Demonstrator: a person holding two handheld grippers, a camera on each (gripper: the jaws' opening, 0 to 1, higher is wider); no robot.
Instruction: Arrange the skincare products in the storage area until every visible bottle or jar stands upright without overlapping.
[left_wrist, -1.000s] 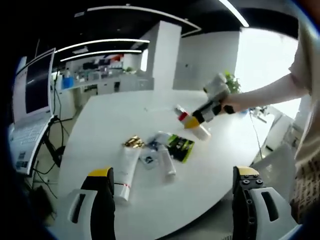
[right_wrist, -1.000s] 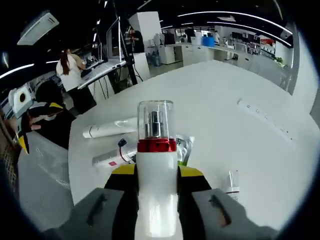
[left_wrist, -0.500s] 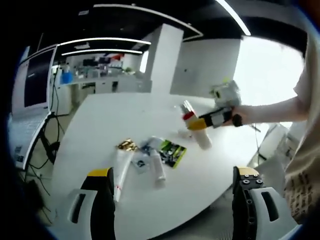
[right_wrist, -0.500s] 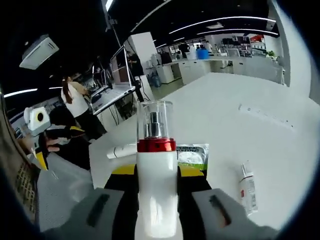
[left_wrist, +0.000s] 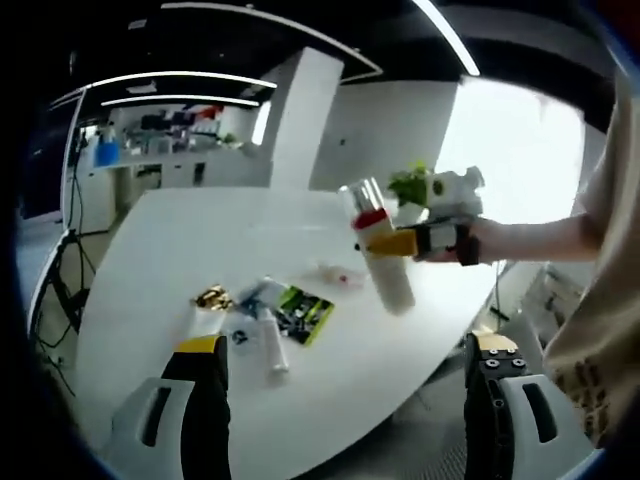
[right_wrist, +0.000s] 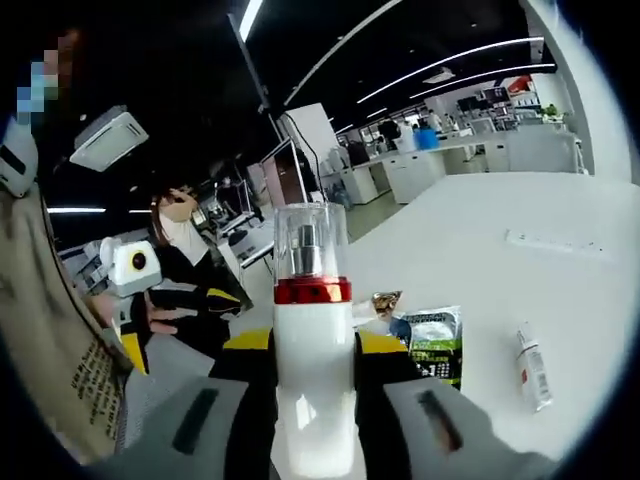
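White round desk (left_wrist: 180, 250): wide bare surface toward its far edge. Right claw (right_wrist: 312, 350), clamped on white pump bottle with red collar and clear cap (right_wrist: 312, 330), held above the desk. Left claw (left_wrist: 345, 400): spread wide, holding nothing. Tubes and green sachet (left_wrist: 305, 312) lie clustered flat.

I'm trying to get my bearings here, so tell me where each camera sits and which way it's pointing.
Left gripper view: rides the open left gripper, facing across the white table at the lying products; the person's forearm shows.
Right gripper view: rides the right gripper, looking along the clamped pump bottle toward the room; a hand holds the left gripper at left.
Shared: the table, the pump bottle, the green sachet.
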